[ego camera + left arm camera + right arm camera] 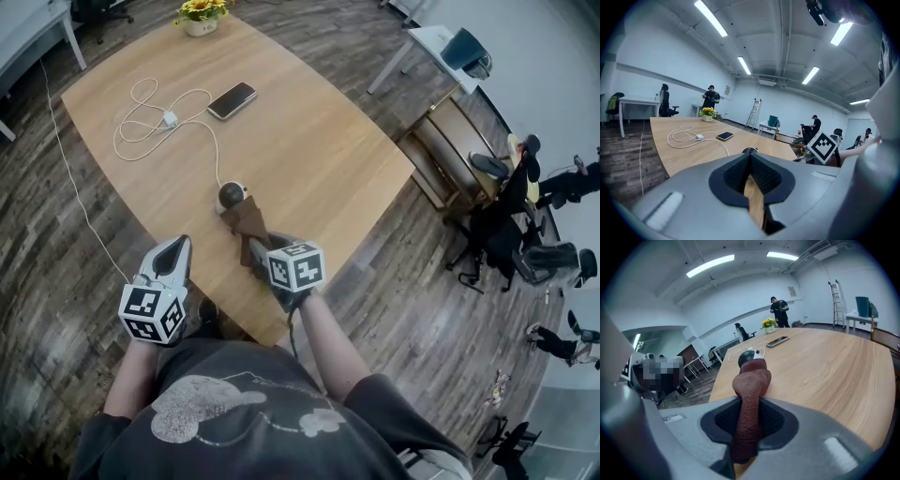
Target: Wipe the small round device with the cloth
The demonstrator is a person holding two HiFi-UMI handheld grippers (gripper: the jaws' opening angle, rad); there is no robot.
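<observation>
The small round dark device point(232, 196) sits on the wooden table point(319, 150) near its front edge, with a white cable running into it. A brown cloth point(248, 223) lies just in front of the device and touches its near side. My right gripper point(256, 247) is shut on the cloth's near end. In the right gripper view the cloth point(751, 380) rises out of the right gripper point(749, 405) and the device point(746, 358) shows just beyond it. My left gripper point(174, 255) hangs off the table's left front edge, shut and empty. From the left gripper point(751, 158) the device point(749, 150) is just ahead.
A white cable point(141, 122) with a charger point(170, 119) loops across the table beside a phone point(232, 100). A flower pot point(201, 17) stands at the far end. Desks, chairs and people point(520, 178) are off to the right, on the wood floor.
</observation>
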